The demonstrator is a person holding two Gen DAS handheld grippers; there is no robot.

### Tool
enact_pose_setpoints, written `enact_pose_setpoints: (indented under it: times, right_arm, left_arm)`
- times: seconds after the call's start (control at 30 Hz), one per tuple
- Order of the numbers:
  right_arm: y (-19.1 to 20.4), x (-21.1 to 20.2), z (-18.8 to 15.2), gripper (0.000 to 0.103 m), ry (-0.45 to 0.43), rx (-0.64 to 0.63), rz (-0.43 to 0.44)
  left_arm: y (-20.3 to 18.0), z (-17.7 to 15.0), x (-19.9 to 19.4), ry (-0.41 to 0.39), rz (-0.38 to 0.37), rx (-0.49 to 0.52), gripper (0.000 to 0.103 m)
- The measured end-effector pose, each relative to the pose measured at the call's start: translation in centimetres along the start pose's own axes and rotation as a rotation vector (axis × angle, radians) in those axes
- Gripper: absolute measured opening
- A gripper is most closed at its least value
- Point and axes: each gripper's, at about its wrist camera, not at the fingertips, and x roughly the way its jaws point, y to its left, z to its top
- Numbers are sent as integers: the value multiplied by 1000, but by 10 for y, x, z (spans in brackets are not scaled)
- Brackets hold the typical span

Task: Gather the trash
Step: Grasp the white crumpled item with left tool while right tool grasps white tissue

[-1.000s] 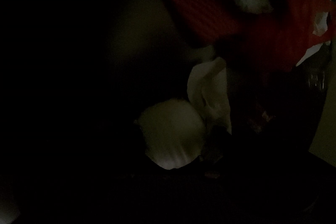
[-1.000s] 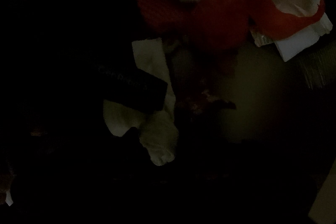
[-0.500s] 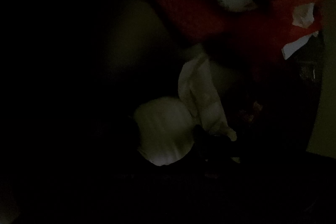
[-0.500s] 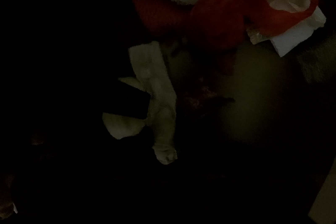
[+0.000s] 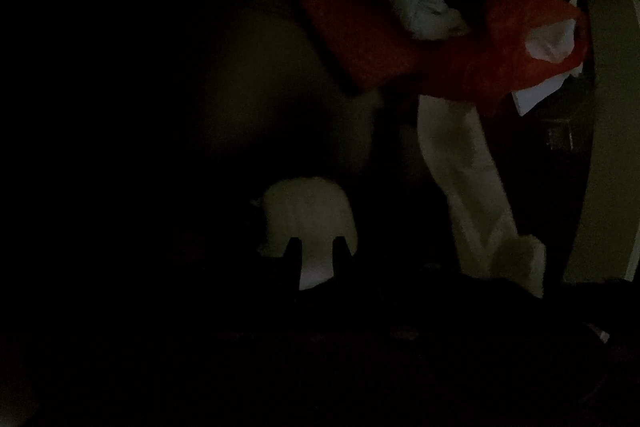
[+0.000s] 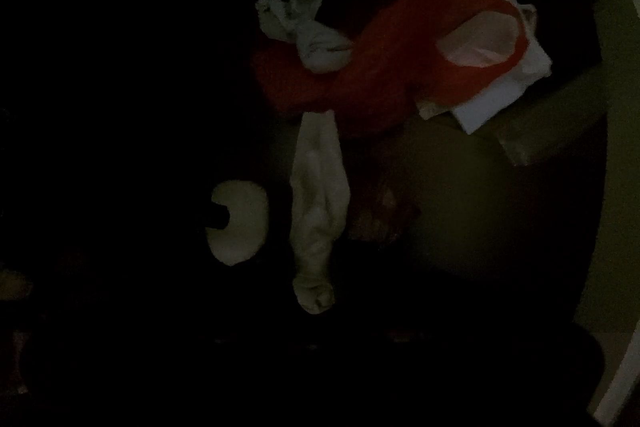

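The left gripper (image 5: 318, 263) has just been closing, and its two dark fingertips now pinch a pale round wad (image 5: 308, 211) directly ahead of it. Just to the right of the wad hangs a long crumpled paper strip (image 5: 468, 179), below a red bag (image 5: 460, 67) farther ahead. The right gripper's fingers are lost in the dark, so their state cannot be told; the strip (image 6: 318, 195) dangles straight ahead of it.

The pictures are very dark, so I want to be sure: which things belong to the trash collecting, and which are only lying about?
Trash: white scrap, long tissue, grey wad, red net, white paper.
Not the job: pale wall, pale ledge.
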Motion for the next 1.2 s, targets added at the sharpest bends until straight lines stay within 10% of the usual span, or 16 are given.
enact_pose_setpoints:
  times: [0.2,0.27,0.33,0.4,1.0,1.2]
  right_arm:
    - [-1,0,-9,17,2,-4,9]
    - [-1,-1,-12,17,5,-4,14]
    - [-1,-4,-14,17,7,8,20]
    - [0,-4,-13,17,3,14,23]
    - [-13,2,-14,17,-13,34,6]
    - [-14,3,-14,17,-16,28,9]
  left_arm:
    - [5,6,5,7,-32,-13,17]
    - [9,3,9,4,-48,-13,30]
    - [7,4,8,-17,-33,-23,72]
    - [7,6,8,-42,-12,-40,78]
    - [-39,12,65,-22,165,1,76]
    - [-65,-4,66,-54,180,17,58]
